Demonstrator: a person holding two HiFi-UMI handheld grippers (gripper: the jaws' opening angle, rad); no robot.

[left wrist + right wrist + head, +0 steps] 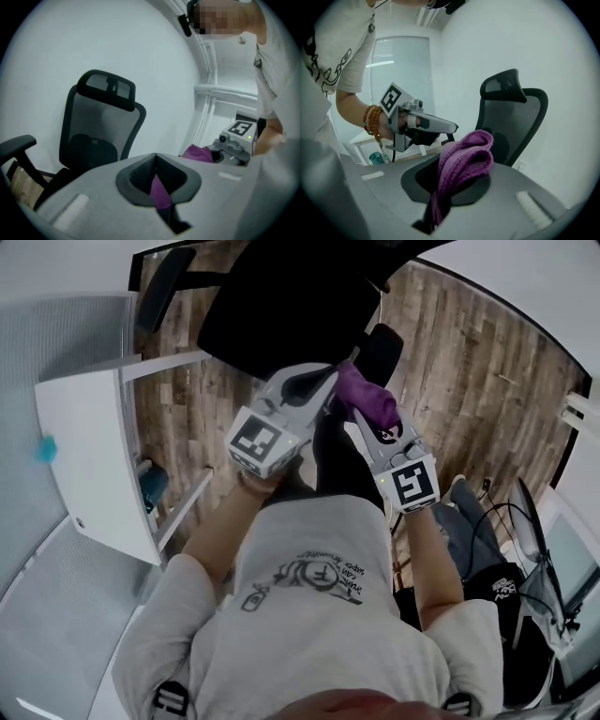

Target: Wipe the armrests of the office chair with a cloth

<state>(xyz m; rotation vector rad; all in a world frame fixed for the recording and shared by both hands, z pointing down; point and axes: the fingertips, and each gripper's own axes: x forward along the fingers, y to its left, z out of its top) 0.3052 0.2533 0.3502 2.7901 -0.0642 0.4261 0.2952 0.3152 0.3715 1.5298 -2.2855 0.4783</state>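
Note:
The black office chair [272,315] stands in front of me on the wood floor, one armrest [161,287] at its left and the other armrest [380,351] just beyond the grippers. My right gripper [356,411] is shut on a folded purple cloth [367,396], which bulges up out of the jaws in the right gripper view [464,157]. My left gripper [323,385] is held beside it, tips close together. In the left gripper view a purple strip [159,190] sits pinched in its shut jaws. Both grippers are above the chair and touch neither armrest.
A white desk [94,456] stands at the left with a small teal object [45,448] on it. A teal item [152,486] lies on the floor beside the desk leg. Cables and a monitor edge [534,531] are at the right, along with a black bag [497,592].

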